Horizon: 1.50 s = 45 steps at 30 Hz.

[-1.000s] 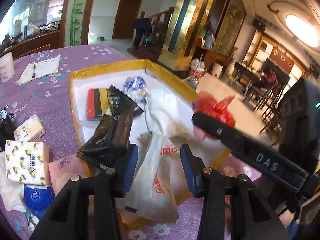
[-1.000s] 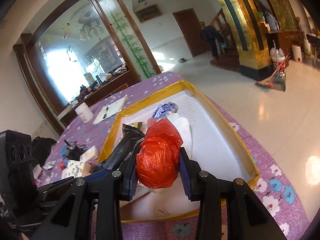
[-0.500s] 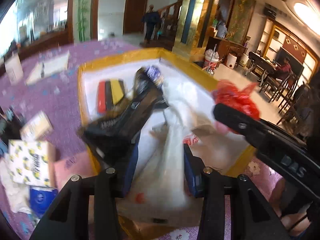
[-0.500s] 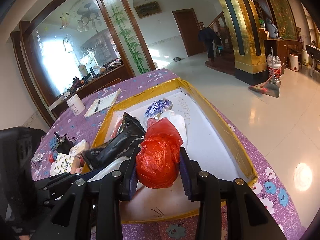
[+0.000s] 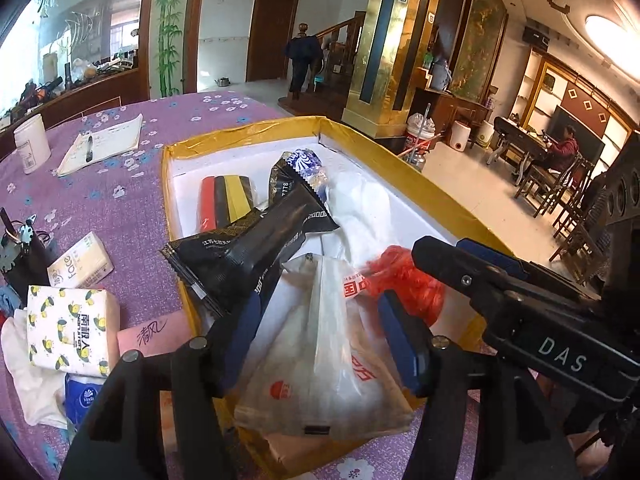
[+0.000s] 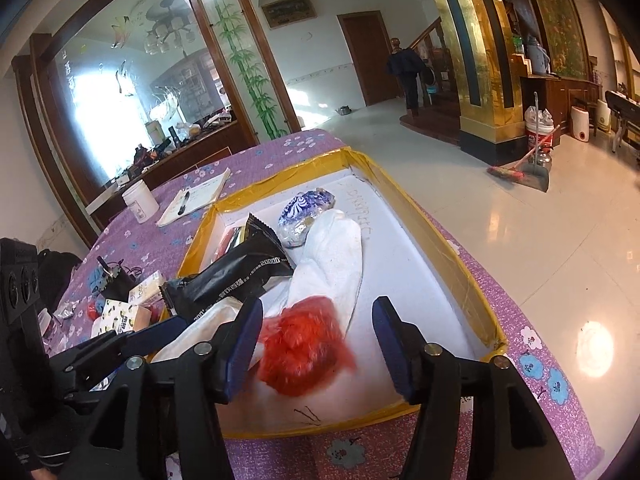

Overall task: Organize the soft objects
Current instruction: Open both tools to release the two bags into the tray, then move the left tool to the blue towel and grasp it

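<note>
Releasing is being done over the tray (image 6: 436, 236): both jaws are opening, the red bag (image 6: 306, 346) and white bag (image 5: 332, 344) being dropped inside its near end. Next, both grippers are probably being withdrawn clear.

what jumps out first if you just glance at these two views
The red plastic bag, blurred, sits between the right tongs, whose jaws are opening, at the near end of the yellow-rimmed tray. Beside it, the white printed bag lies between the opening left tongs, a black snack packet just behind.
</note>
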Tool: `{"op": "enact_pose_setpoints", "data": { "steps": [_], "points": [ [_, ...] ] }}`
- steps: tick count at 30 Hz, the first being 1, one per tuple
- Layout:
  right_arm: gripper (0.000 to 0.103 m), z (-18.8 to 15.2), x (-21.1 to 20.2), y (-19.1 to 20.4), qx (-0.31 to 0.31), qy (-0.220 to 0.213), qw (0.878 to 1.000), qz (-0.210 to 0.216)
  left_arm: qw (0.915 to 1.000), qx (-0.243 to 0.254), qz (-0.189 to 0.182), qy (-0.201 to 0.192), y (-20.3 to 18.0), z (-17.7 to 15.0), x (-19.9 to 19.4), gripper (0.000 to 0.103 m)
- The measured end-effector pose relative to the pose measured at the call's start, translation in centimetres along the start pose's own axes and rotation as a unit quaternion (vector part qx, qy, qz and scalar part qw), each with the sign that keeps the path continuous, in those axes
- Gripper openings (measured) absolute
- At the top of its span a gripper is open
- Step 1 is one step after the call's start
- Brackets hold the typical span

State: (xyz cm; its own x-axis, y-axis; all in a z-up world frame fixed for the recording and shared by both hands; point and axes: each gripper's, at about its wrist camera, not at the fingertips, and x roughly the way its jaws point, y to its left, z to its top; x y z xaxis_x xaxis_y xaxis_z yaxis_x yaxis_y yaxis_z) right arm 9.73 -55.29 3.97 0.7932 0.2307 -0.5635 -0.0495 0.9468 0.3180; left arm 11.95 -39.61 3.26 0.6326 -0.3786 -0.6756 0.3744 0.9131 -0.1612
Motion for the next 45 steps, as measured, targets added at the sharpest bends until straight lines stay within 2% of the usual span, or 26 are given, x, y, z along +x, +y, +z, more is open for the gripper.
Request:
{"op": "enact_pose_setpoints", "data": {
  "steps": [8,17,22,31,35,38,40,43,44,45],
  "points": [
    [0.064,-0.6,-1.2,-0.8,0.031,-0.053,0.998,0.021,0.9999,-0.004,0.003,-0.015,0.2,0.0,-0.7,0.063],
    [0.065,-0.4,-0.9,-0.9,0.039,-0.046,0.998,0.02,0.9989,-0.008,0.013,-0.043,0.3,0.1,-2.3,0.065],
    [0.065,-0.4,-0.9,-0.9,0.04,-0.046,0.998,0.021,0.9986,-0.037,0.0,-0.036,1.8,0.1,-3.8,0.065],
    [0.066,-0.4,-0.8,-0.6,0.037,-0.044,0.998,0.024,0.9966,-0.077,0.011,-0.027,5.4,-0.1,-7.0,0.067],
    [0.067,-0.4,-0.8,-0.6,0.037,-0.044,0.998,0.024,0.9929,-0.103,0.047,-0.037,8.5,0.1,-9.5,0.067],
    [0.067,-0.4,-0.7,-0.5,0.037,-0.044,0.998,0.026,0.9856,-0.125,0.096,-0.061,12.3,1.0,-12.3,0.069],
    [0.067,-0.3,-0.6,-0.5,0.036,-0.044,0.998,0.025,0.9738,-0.157,0.147,-0.073,16.1,1.9,-13.9,0.073],
    [0.067,-0.4,-0.5,-0.4,0.035,-0.043,0.998,0.026,0.9571,-0.192,0.205,-0.068,20.5,2.6,-14.5,0.075],
    [0.067,-0.4,-0.6,-0.4,0.035,-0.043,0.998,0.025,0.9512,-0.207,0.221,-0.06,22.3,2.8,-14.4,0.076],
    [0.067,-0.4,-0.6,-0.4,0.035,-0.044,0.998,0.025,0.9491,-0.213,0.226,-0.054,23.3,3.0,-14.2,0.076]
  ]
}}
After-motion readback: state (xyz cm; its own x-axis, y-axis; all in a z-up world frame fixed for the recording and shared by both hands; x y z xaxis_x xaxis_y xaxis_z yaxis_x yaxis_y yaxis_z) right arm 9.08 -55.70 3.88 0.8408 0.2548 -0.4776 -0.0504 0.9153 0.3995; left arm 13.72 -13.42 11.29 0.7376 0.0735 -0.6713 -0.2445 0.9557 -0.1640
